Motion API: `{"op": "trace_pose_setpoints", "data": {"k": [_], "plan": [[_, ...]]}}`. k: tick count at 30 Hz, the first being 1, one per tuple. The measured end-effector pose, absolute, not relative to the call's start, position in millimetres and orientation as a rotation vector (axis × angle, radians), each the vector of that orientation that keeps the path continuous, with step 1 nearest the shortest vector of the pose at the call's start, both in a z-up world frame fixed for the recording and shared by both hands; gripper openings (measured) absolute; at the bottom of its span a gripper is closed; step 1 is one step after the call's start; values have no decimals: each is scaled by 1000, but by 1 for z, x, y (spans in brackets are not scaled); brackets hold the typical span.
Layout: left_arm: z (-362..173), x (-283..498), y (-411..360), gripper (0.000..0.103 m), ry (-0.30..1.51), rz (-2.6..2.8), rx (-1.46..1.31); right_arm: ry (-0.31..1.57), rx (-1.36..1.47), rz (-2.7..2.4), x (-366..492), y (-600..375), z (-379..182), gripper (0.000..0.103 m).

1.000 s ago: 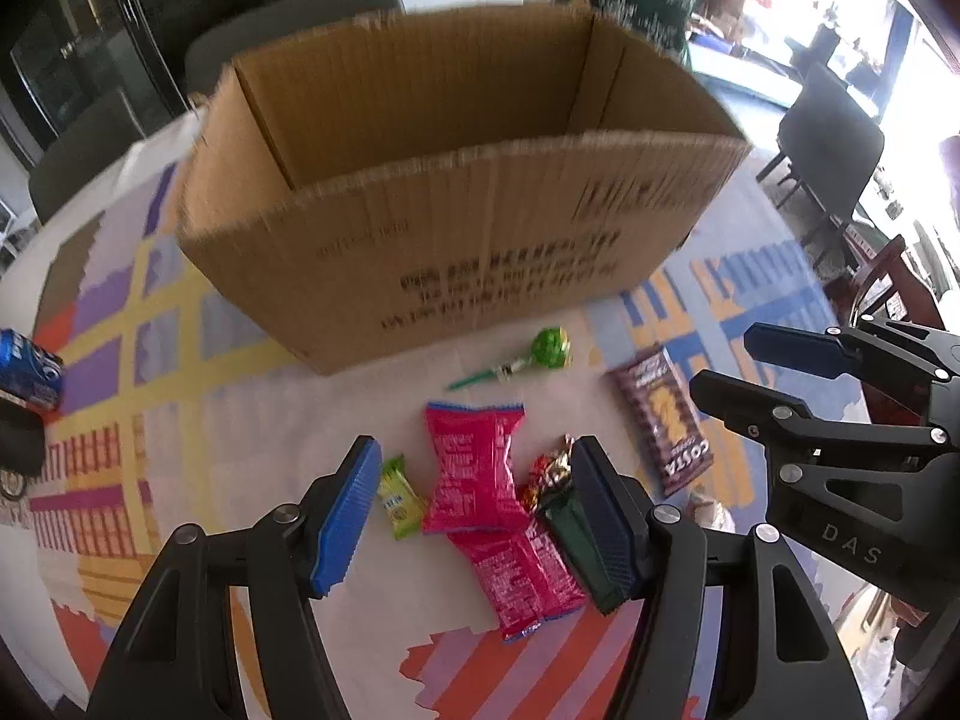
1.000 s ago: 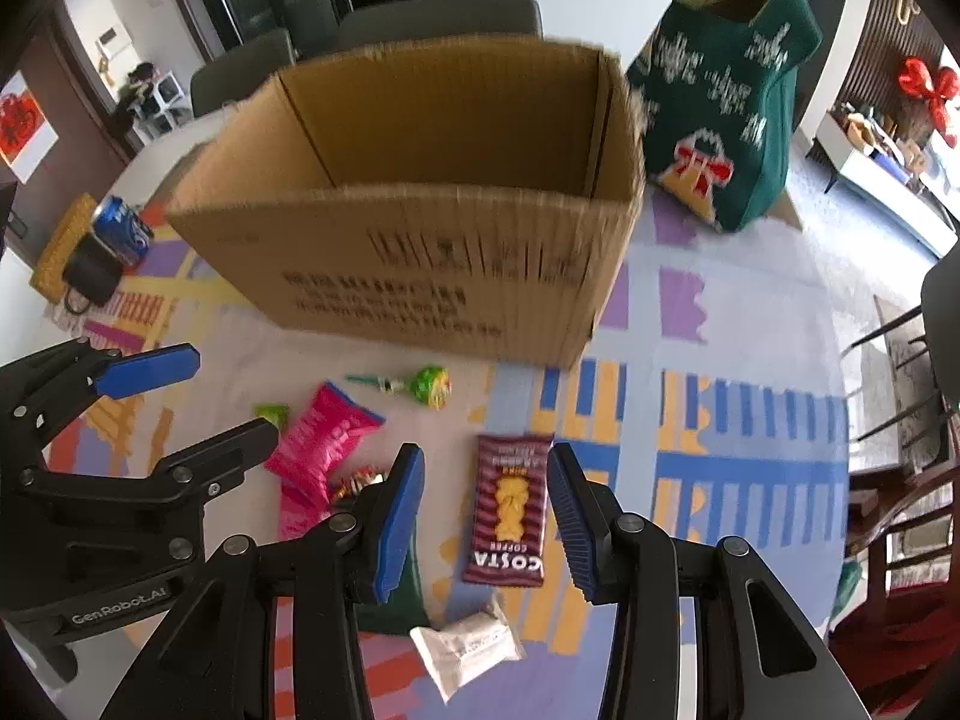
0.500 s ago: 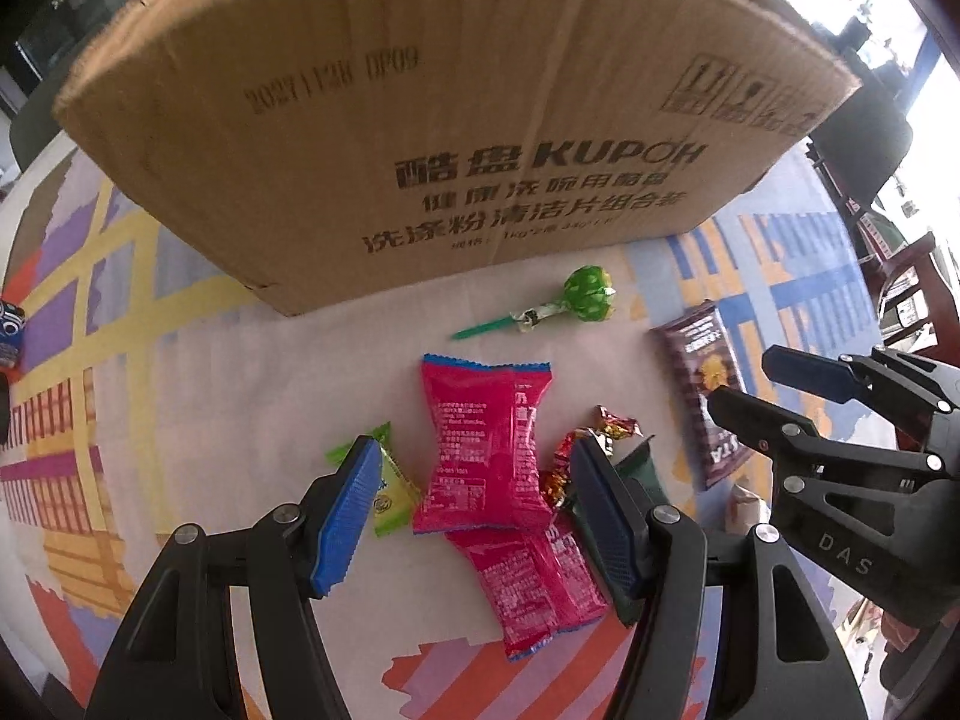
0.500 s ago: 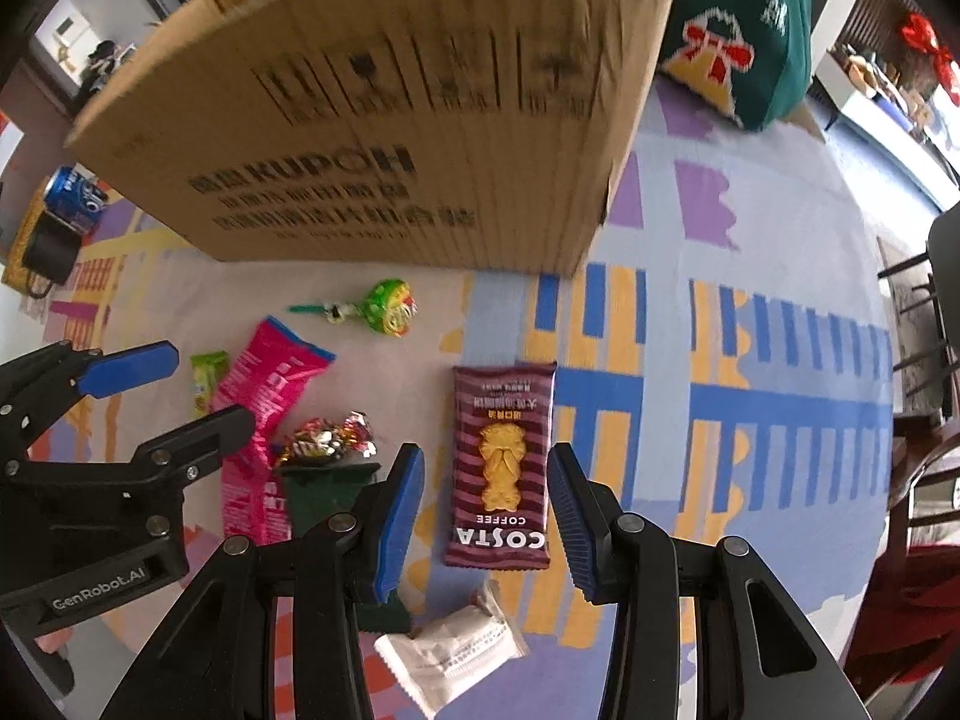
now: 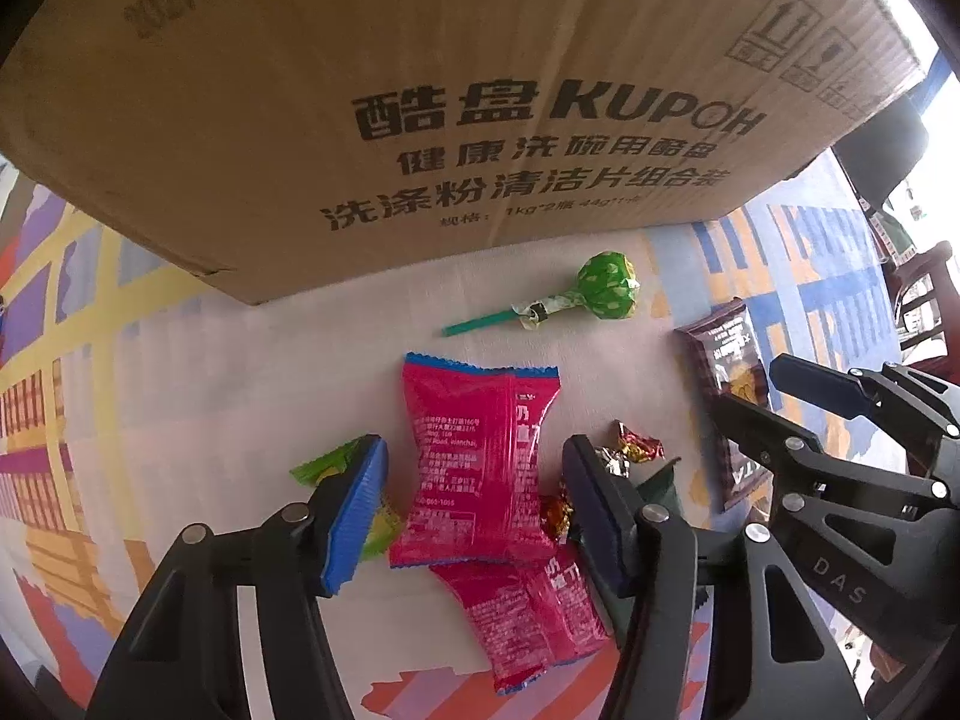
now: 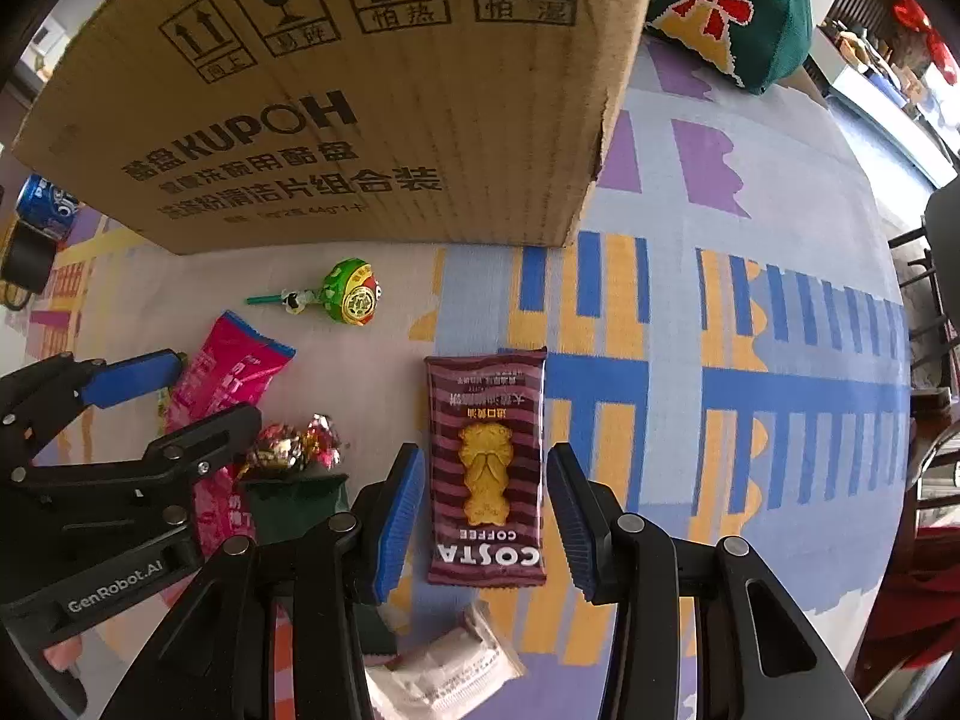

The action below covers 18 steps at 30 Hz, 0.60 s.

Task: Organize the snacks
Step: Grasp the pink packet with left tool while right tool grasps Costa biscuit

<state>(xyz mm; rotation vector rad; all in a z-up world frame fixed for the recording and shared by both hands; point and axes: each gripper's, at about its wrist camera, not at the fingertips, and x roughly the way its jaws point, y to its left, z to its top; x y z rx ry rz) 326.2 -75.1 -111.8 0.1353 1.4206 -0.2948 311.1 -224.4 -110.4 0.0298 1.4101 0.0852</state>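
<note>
Left wrist view: the left gripper (image 5: 474, 504) is parked over the upper pink snack pack (image 5: 477, 459) on the surface (image 5: 180, 372), jaws apart and just narrowed, pads not pressing yet. A second pink pack (image 5: 528, 618) is overlapped underneath, so both could easily get pinched or dragged.

Right wrist view: the right gripper (image 6: 486, 516) is straddling the Costa biscuit pack (image 6: 486, 468), jaws apart, nothing clamped. The slick flat wrapper might slip. The cardboard box (image 6: 336, 96) is just behind.
</note>
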Motion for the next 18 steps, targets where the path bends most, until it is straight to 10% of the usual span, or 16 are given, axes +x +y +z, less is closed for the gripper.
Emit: {"op": "trace_pose_setpoints", "data": {"k": [18], "plan": [[-116,321,-78,37,1413,-302,143,1374,-20,59,310,-206,-132,38]]}}
